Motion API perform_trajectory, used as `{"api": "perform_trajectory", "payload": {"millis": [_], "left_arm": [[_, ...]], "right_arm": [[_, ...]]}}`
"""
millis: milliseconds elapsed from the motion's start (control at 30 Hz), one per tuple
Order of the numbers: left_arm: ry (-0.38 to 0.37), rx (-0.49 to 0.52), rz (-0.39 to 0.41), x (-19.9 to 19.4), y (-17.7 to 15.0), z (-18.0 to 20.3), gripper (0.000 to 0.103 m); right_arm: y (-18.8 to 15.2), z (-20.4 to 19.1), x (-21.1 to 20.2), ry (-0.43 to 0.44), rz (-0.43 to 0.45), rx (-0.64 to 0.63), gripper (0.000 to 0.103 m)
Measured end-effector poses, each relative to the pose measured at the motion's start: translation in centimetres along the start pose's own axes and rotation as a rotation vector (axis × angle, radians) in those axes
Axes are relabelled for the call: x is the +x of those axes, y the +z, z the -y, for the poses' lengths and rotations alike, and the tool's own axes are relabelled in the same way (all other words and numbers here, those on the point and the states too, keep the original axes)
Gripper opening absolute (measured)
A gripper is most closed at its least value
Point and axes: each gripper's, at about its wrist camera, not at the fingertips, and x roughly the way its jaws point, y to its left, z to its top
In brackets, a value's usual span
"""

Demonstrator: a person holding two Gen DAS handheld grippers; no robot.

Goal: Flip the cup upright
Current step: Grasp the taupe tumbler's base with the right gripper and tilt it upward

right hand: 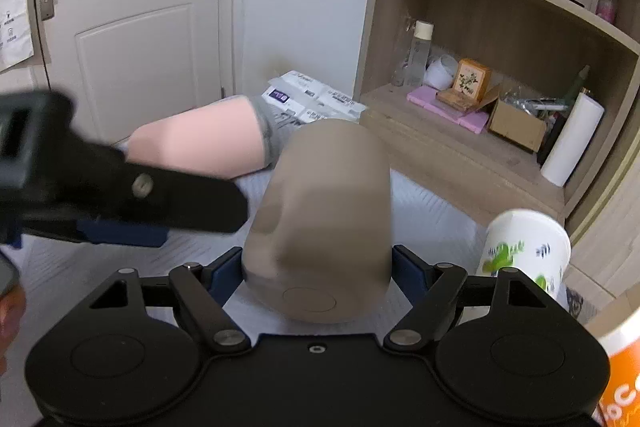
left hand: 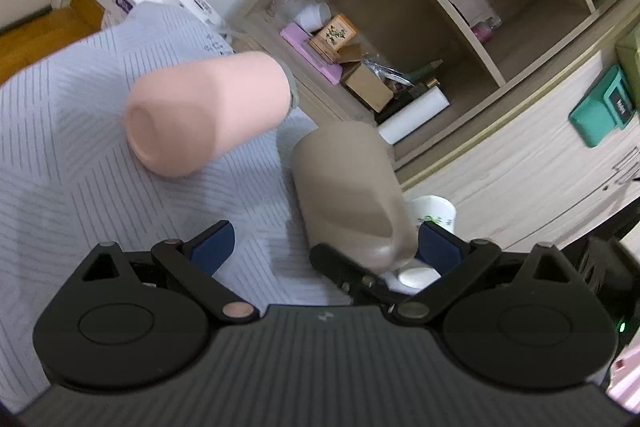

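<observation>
In the left wrist view, the left hand-held gripper (left hand: 326, 247) is seen spread wide with nothing clasped, its blue pads (left hand: 212, 245) apart over a grey striped bedsheet (left hand: 60, 167), beside a smooth pink cup (left hand: 208, 113) lying tilted. In the right wrist view, the right hand-held gripper (right hand: 318, 269) is clamped on a matte taupe cup (right hand: 324, 219), held base toward the camera, a printed paper cup (right hand: 524, 251) nearby.

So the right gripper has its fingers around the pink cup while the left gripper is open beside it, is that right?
Not quite. The right gripper has its fingers around the taupe cup, not the pink cup, as the right wrist view shows. The left gripper is open beside it.
</observation>
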Motion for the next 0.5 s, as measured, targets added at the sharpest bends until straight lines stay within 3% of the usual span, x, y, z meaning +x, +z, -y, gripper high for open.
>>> {"api": "perform_trajectory", "payload": {"millis": [267, 500], "left_arm": [[-0.098, -0.09, -0.073, -1.0, -1.1, -0.4, 0.099], [-0.179, -0.131, -0.215, -1.4, -2.8, -0.6, 0.099]], "right_arm": [[-2.4, -0.7, -3.5, 0.033, -0.055, 0.068, 0.083], [-4.9, -0.9, -7.1, 0.082, -0.071, 0.107, 0.083]]}}
